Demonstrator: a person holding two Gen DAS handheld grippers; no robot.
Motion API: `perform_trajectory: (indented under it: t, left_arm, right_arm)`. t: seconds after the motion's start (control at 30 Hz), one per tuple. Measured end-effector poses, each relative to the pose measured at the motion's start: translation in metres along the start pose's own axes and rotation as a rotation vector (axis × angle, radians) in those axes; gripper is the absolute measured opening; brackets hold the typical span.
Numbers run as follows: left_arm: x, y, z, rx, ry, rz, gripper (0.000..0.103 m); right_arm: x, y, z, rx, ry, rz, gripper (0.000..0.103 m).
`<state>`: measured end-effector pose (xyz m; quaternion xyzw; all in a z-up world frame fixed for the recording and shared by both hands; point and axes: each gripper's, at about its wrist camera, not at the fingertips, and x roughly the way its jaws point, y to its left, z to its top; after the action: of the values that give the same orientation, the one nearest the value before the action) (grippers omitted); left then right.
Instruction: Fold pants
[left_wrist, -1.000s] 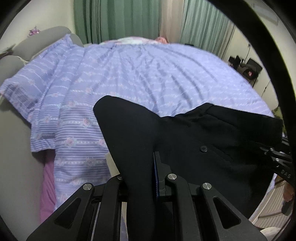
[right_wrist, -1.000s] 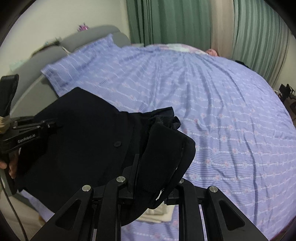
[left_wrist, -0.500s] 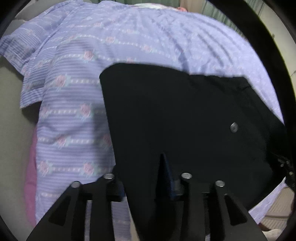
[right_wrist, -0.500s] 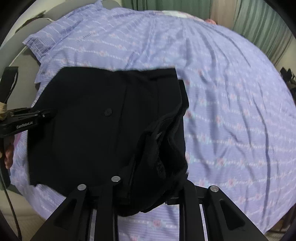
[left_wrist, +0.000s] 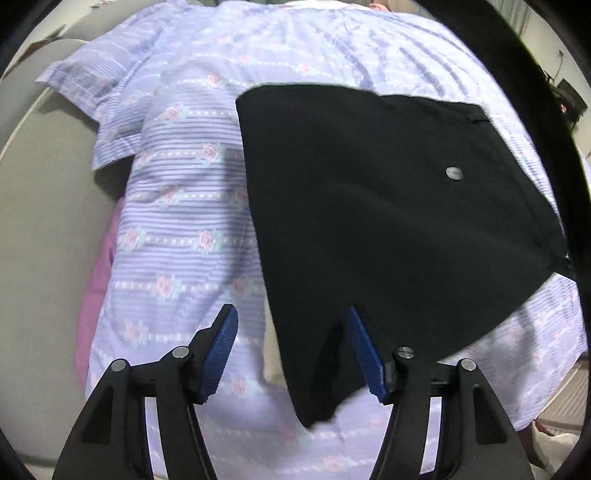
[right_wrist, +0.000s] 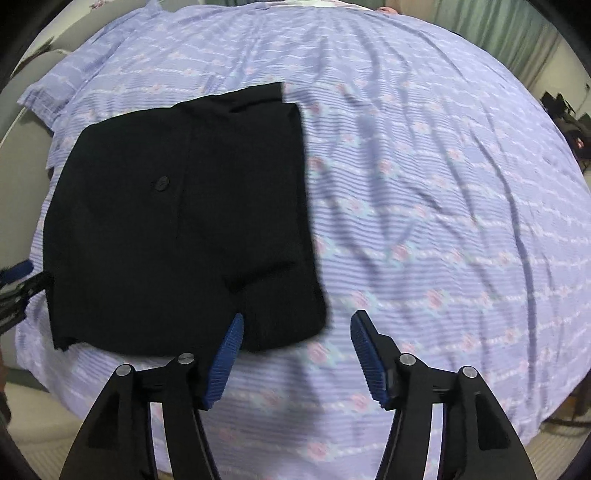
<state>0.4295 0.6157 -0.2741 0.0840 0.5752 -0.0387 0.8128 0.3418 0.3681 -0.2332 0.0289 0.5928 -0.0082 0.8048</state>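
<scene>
Black pants (right_wrist: 177, 221) — folded, flat on striped bedspread (right_wrist: 424, 184). Left gripper (left_wrist: 291, 332), right gripper (right_wrist: 295, 332) — jaws just opened, both released.

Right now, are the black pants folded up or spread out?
Folded: the black pants lie as a compact layered rectangle on the bedspread, no legs stretched out.

Folded black pants (right_wrist: 177, 229) lie flat on the bed (right_wrist: 424, 206); the right gripper (right_wrist: 295, 325) hovers above their corner, jaws just opened.

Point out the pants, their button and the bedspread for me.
pants (right_wrist: 229, 192), right wrist view, middle of the folded cloth
button (left_wrist: 454, 172), left wrist view, its face
bedspread (right_wrist: 424, 206), right wrist view, bare patch
</scene>
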Motion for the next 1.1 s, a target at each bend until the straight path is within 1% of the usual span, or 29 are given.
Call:
perform_trajectory:
  t: [0.1,0.17,0.23,0.37,0.47,0.5,0.53,0.6,0.67,0.73,0.83,0.93,1.0,1.1]
  left_arm:
    - [-0.026,-0.014,-0.001,-0.014,-0.043,0.003,0.067]
    - [-0.053,-0.032,-0.004,-0.018,-0.085,-0.011,0.071]
    - [-0.077,-0.051,-0.006,-0.015,-0.128,-0.018,0.074]
    - [-0.133,-0.097,-0.006,-0.008,-0.237,-0.029,0.084]
    - [-0.175,-0.134,-0.002,-0.014,-0.309,-0.056,0.090]
    - [-0.186,-0.145,-0.002,-0.016,-0.328,-0.063,0.090]
    - [-0.200,-0.161,-0.003,-0.020,-0.360,-0.070,0.090]
    - [-0.222,-0.185,-0.005,-0.035,-0.395,-0.073,0.094]
    - [-0.245,-0.210,-0.008,-0.056,-0.435,-0.089,0.100]
    - [-0.264,-0.236,-0.010,-0.076,-0.464,-0.095,0.103]
    - [-0.289,-0.274,-0.016,-0.086,-0.497,-0.105,0.103]
    - [-0.311,-0.316,-0.023,-0.077,-0.531,-0.086,0.103]
    - [-0.322,-0.342,-0.027,-0.077,-0.547,-0.069,0.103]
    - [-0.331,-0.371,-0.034,-0.075,-0.565,-0.063,0.103]
  right_arm:
    - [-0.021,-0.016,-0.012,-0.013,-0.036,-0.034,0.065]
    - [-0.039,-0.029,-0.018,-0.017,-0.063,-0.023,0.069]
    - [-0.065,-0.045,-0.026,-0.016,-0.106,-0.011,0.075]
    - [-0.125,-0.078,-0.038,-0.027,-0.218,0.004,0.082]
    - [-0.175,-0.113,-0.042,-0.035,-0.319,0.019,0.091]
    - [-0.187,-0.120,-0.044,-0.035,-0.341,0.021,0.094]
    - [-0.198,-0.129,-0.045,-0.035,-0.362,0.023,0.095]
    - [-0.225,-0.151,-0.052,-0.030,-0.413,0.032,0.095]
    - [-0.247,-0.171,-0.059,-0.023,-0.455,0.041,0.096]
    - [-0.267,-0.194,-0.067,-0.016,-0.488,0.053,0.097]
    - [-0.291,-0.229,-0.079,-0.014,-0.529,0.060,0.097]
    - [-0.314,-0.264,-0.095,-0.025,-0.565,0.052,0.097]
    - [-0.324,-0.283,-0.104,-0.032,-0.578,0.049,0.097]
    - [-0.339,-0.315,-0.118,-0.043,-0.597,0.053,0.097]
